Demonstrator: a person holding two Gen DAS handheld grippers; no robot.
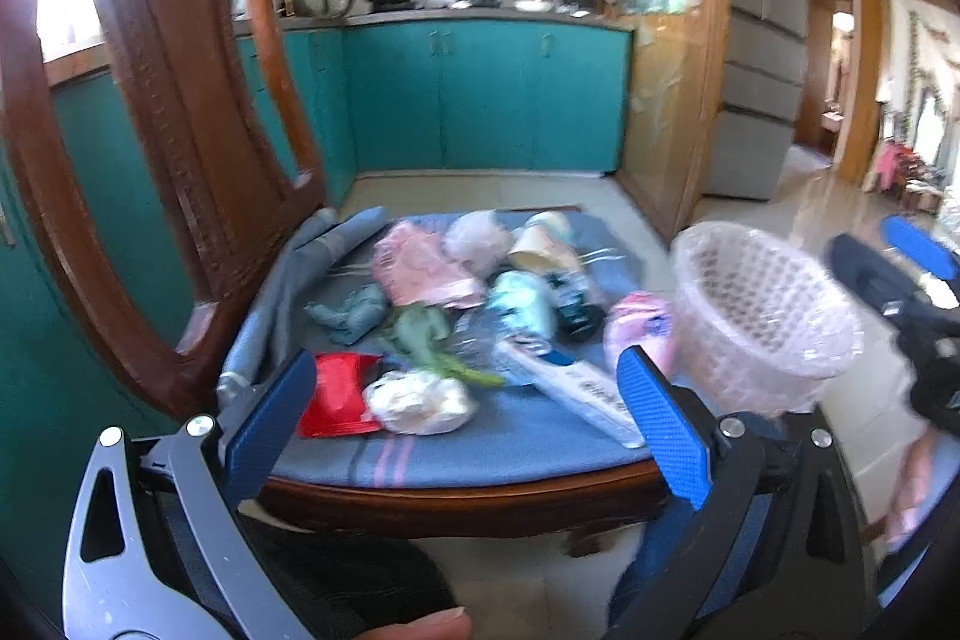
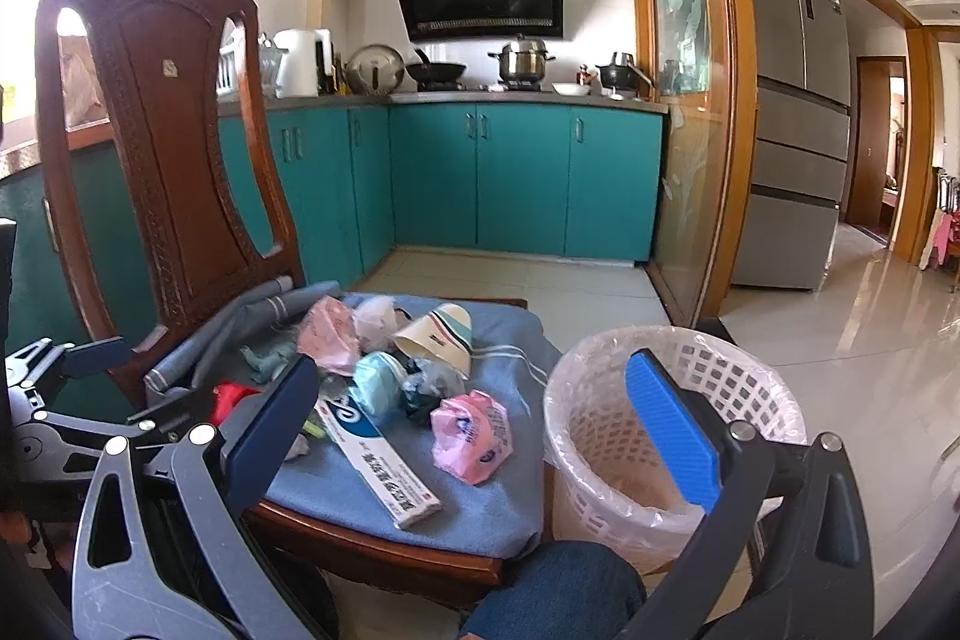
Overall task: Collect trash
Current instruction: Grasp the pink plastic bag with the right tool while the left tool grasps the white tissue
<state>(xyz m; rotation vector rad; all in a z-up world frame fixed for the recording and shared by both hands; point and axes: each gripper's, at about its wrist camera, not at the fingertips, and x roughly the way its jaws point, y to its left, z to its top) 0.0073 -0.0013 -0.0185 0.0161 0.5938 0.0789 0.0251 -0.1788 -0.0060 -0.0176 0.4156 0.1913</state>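
Your left gripper (image 1: 468, 412), fingers wide and empty, is nearest the white crumpled wad (image 1: 418, 402); the basket (image 2: 672, 436) stands to your right.

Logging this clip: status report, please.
Both grippers, left and right, open, empty. Trash pile untouched on chair cushion; lined basket beside the chair. Nothing blocking.
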